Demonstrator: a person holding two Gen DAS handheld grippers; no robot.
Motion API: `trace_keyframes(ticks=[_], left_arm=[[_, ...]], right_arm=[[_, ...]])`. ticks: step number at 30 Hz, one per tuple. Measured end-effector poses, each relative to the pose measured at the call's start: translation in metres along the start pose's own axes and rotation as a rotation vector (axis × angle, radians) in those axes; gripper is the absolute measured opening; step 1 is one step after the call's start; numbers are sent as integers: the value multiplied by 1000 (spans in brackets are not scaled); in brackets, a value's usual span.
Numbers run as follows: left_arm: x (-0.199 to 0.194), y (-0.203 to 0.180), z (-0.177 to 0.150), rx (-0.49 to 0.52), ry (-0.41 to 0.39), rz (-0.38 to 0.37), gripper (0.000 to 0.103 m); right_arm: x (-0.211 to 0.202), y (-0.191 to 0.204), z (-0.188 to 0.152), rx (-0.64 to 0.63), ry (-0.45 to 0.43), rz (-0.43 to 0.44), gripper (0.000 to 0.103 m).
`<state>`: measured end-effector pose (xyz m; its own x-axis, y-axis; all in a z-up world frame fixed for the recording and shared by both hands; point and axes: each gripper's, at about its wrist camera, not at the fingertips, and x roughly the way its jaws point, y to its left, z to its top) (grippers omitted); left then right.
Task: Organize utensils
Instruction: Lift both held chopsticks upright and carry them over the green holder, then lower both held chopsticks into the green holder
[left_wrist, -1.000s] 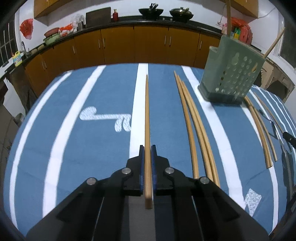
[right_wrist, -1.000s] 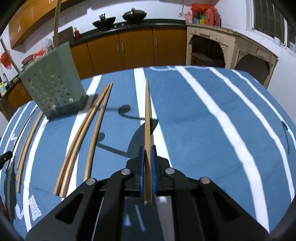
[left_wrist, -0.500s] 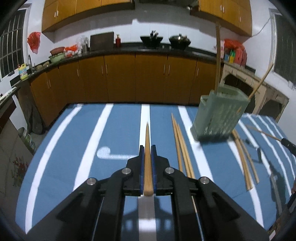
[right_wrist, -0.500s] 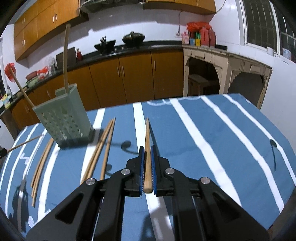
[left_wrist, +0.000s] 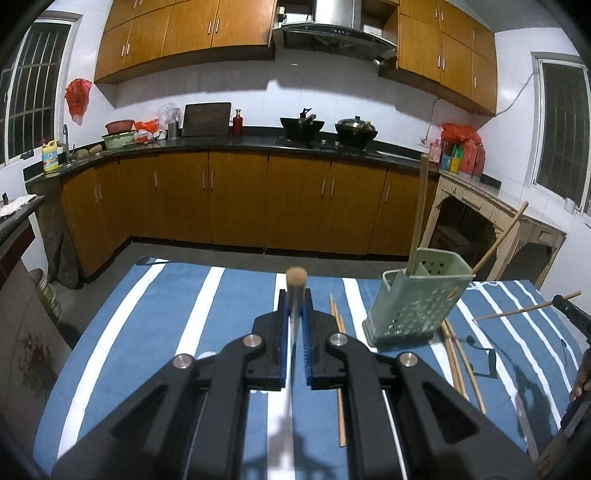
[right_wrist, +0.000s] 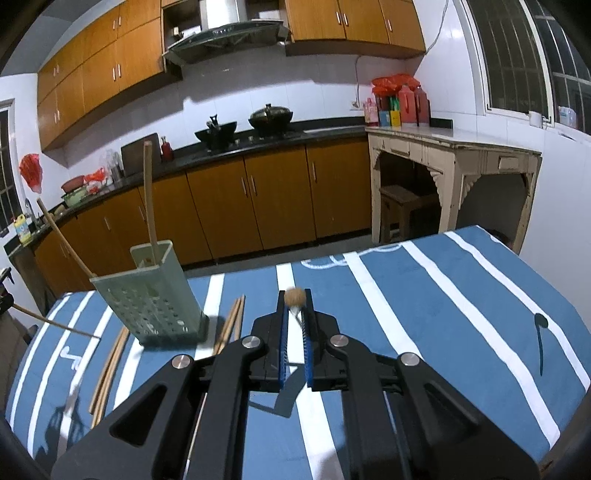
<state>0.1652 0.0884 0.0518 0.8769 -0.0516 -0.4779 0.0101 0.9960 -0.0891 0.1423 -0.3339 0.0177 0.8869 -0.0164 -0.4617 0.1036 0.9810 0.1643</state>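
In the left wrist view my left gripper is shut on a wooden chopstick, seen end-on and held above the blue striped tablecloth. My right gripper is likewise shut on a second chopstick, also lifted off the cloth. A green perforated utensil holder stands upright between the two grippers, with two chopsticks leaning in it. Loose chopsticks lie flat on either side of the holder. The right gripper's chopstick shows at the far right of the left view.
Brown kitchen cabinets and a dark counter with woks run behind the table. A cream side table stands at the right. The far table edge is close. A person's hand shows at the right edge.
Both grippers have risen from the cloth with their chopsticks and tipped up. The chopsticks, earlier seen lengthwise on the table, now appear end-on, and the table sits lower.
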Motion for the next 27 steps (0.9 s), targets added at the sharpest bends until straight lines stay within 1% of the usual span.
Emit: trace_keyframes(ticks=[8, 15, 20, 24, 27], left_arm=[[-2, -5, 8, 8, -14, -15, 8], [-16, -13, 18, 18, -41, -60, 8], [-36, -30, 31, 40, -80, -122, 8], [-45, -45, 45, 50, -112, -161, 8], [-52, -59, 58, 53, -140, -204, 8]], right_arm=[[-5, 7, 7, -10, -21, 26, 8], [-22, 16, 25, -7, -45, 97, 8], [-41, 31, 45, -14, -78, 176, 8], [-56, 46, 64, -14, -120, 255, 8], [-67, 56, 78, -18, -158, 305, 8]])
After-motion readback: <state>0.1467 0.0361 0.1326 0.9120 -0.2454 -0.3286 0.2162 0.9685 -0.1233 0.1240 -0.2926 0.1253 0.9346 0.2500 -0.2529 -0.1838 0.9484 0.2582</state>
